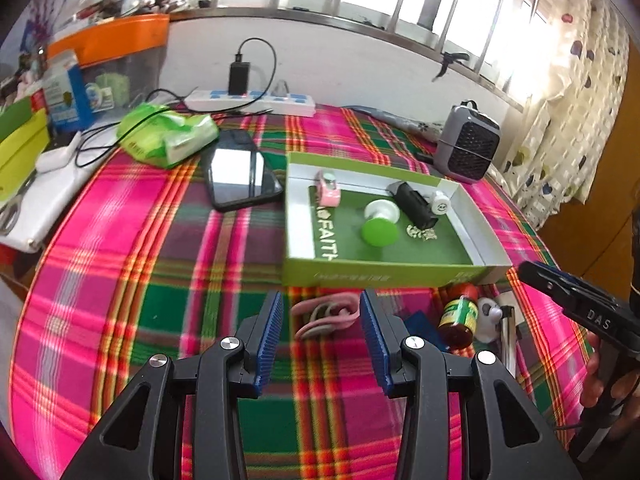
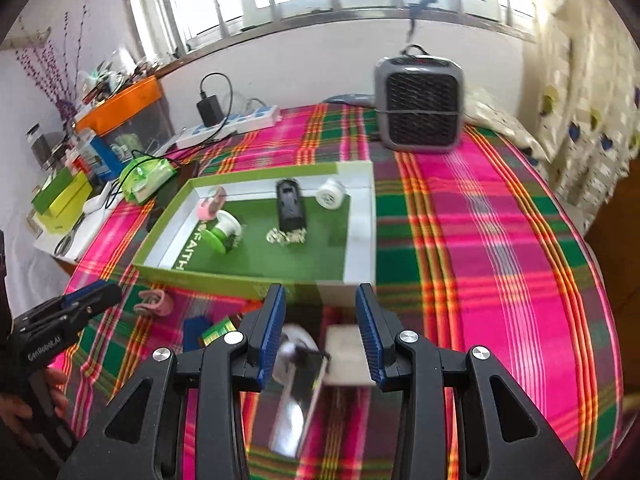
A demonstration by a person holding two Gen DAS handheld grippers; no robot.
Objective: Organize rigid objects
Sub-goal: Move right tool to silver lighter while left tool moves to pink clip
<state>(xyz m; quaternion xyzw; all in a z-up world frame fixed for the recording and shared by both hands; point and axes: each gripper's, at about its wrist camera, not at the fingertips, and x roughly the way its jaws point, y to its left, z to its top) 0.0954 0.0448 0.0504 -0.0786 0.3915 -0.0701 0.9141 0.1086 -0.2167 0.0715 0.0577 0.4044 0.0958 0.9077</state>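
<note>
A shallow green box (image 1: 384, 274) (image 2: 224, 282) lies on the plaid cloth. It holds a pink roll (image 1: 329, 192), a green and white spool (image 1: 380, 222), a black block (image 1: 414, 204), a white disc (image 1: 440, 202) and small metal bits (image 1: 420, 233). My left gripper (image 1: 322, 320) is open just above a pink clip (image 1: 324, 318) (image 2: 154, 302), in front of the box. Right of the clip lie a blue card (image 1: 420, 320) and a red-capped bottle (image 1: 460, 316). My right gripper (image 2: 320, 320) is open over a blurred shiny metal piece (image 2: 296, 400), a white round thing (image 2: 294, 344) and a white block (image 2: 346, 354).
A grey heater (image 1: 468, 144) (image 2: 418, 104) stands behind the box at the right. A black phone (image 1: 240, 170), a green packet (image 1: 168, 136) and a power strip (image 1: 256, 100) lie at the back left, beside a cluttered side shelf. A hand (image 2: 24, 404) holds the left gripper.
</note>
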